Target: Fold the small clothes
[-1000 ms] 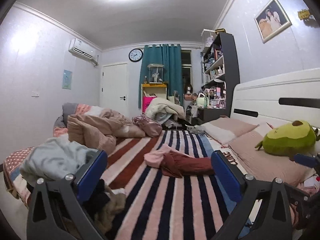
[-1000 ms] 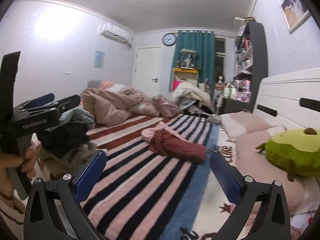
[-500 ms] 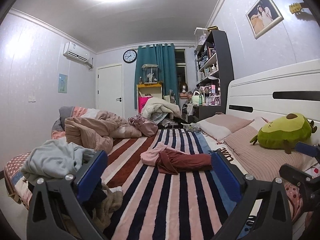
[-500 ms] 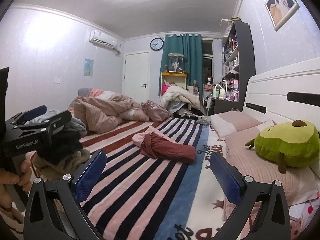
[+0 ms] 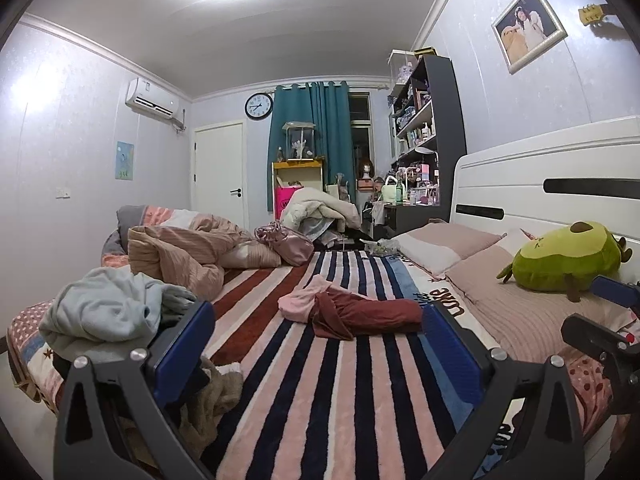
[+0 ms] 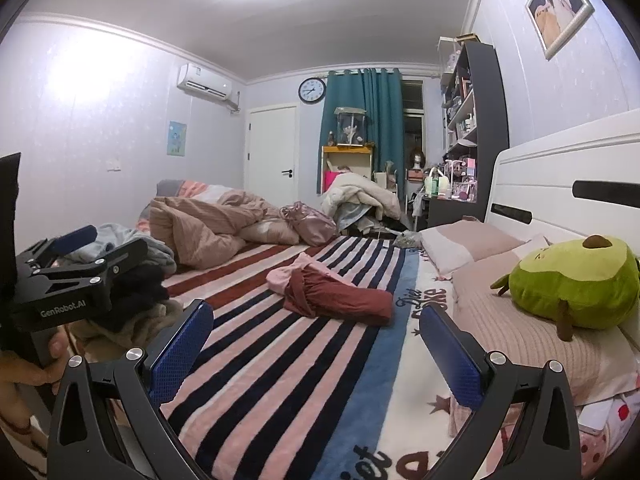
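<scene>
Both grippers, left (image 5: 318,344) and right (image 6: 316,344), hang over the bed (image 5: 320,380), jaws wide apart, holding nothing; the red cloth (image 5: 366,314) lies on the stripes, touching pink cloth (image 5: 300,300).

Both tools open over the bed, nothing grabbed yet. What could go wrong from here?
1. The dark red garment lies tangled with the pink garment; one grab may lift both.
2. The clothes pile sits at the bed's edge, so a nudge from the left tool might spill it.
</scene>
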### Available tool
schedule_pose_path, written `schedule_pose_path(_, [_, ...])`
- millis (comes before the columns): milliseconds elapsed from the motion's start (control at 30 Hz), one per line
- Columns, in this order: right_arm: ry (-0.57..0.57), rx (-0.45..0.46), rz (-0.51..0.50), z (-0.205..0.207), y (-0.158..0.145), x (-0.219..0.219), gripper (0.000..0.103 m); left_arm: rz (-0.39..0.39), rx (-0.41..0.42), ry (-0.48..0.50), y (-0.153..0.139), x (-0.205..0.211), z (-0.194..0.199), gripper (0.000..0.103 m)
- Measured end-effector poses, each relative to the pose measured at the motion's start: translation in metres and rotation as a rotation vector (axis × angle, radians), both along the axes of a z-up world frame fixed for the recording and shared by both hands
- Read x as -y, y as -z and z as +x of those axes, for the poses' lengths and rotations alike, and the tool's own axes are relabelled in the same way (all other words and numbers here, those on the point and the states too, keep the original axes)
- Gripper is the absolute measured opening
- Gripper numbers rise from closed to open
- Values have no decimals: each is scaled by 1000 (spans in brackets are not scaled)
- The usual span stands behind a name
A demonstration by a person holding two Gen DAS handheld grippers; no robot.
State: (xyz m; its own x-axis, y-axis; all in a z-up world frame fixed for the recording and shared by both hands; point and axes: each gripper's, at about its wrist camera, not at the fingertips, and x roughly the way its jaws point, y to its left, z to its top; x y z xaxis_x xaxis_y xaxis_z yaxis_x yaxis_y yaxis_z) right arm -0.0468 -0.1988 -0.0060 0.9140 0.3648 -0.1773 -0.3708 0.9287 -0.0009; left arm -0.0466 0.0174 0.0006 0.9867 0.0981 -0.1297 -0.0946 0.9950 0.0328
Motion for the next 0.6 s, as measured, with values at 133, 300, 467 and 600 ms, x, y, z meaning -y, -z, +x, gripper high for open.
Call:
schedule_pose_path(133, [-4,-2,8,-1,0,1,103,2,-1,4,1,2,1,102])
schedule_pose_path(300, [-6,-3,11,-1,-1,3,103,8,-2,15,1,5,1,102])
schedule_pose_path(467, [-6,-4,11,0,0,4,103,2,-3,43,0,6,-2,102])
schedule_pose_path(600, [-9,-13,28,-2,-3,1,103,8,-1,39,0,7,-3,102])
